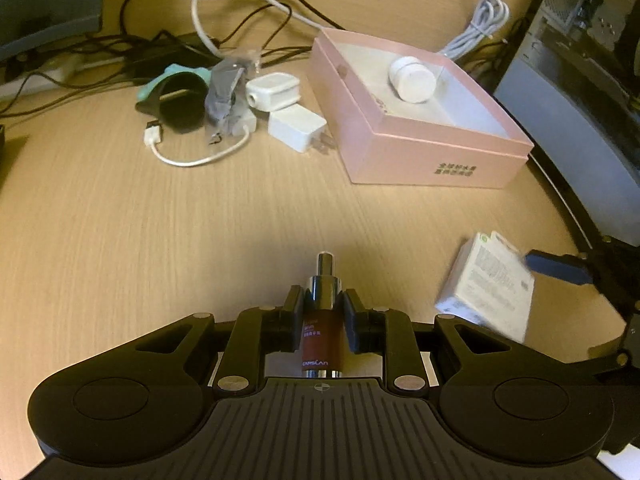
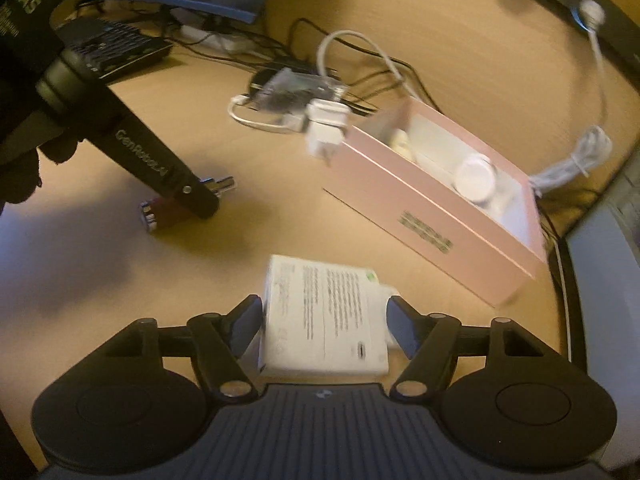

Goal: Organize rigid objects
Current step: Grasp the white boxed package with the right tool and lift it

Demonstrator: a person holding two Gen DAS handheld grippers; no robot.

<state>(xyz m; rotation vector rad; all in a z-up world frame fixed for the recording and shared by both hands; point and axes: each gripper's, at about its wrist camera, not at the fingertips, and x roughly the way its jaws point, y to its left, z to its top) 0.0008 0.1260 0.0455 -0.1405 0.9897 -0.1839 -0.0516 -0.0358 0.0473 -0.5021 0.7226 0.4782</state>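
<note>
My left gripper [image 1: 323, 308] is shut on a small dark red bottle [image 1: 320, 340] with a chrome pump top, held just above the wooden desk. In the right wrist view the same bottle [image 2: 160, 212] lies level in that gripper [image 2: 196, 200]. My right gripper [image 2: 324, 320] is shut on a flat white printed box [image 2: 324, 316], with a pad against each side. In the left wrist view this white box [image 1: 488, 284] hangs tilted at the right. An open pink box [image 1: 420, 148] stands farther back with a white round jar [image 1: 412, 79] inside.
Two white chargers [image 1: 280, 108], a white USB cable [image 1: 192, 156], a plastic bag [image 1: 226, 96] and a teal and black band [image 1: 176, 96] lie left of the pink box. Black cables [image 1: 160, 44] run behind. A computer case [image 1: 580, 80] stands beyond the desk edge [image 1: 560, 196] at right.
</note>
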